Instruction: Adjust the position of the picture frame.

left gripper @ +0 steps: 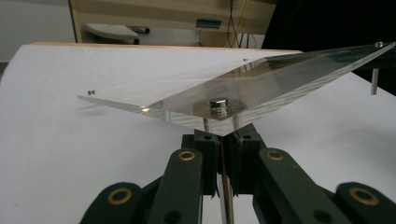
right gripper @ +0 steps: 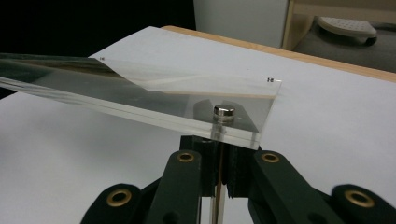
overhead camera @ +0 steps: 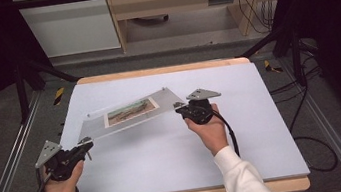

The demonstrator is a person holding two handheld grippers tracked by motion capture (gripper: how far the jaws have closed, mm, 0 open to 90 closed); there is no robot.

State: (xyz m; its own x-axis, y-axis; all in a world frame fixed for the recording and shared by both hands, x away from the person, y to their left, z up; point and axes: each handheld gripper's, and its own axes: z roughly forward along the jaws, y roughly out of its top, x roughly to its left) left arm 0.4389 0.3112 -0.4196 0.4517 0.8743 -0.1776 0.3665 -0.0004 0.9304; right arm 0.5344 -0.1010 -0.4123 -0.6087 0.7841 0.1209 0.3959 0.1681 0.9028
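Because the clear frame (overhead camera: 130, 114) is a wide, stiff sheet with a photo (overhead camera: 130, 110) sandwiched inside, you carry it from two opposite corners, one claw to each. Your left gripper (overhead camera: 86, 144) is clenched on the thin metal leg under the near-left corner, just below its round magnet (left gripper: 219, 105); your right gripper (overhead camera: 178, 106) is clenched the same way on the leg under the right corner. The frame hangs just above the white table (overhead camera: 167, 157), roughly level, touching nothing else. Gripping the legs likely keeps the jaws off the clear faces, so no smudges or scratches.
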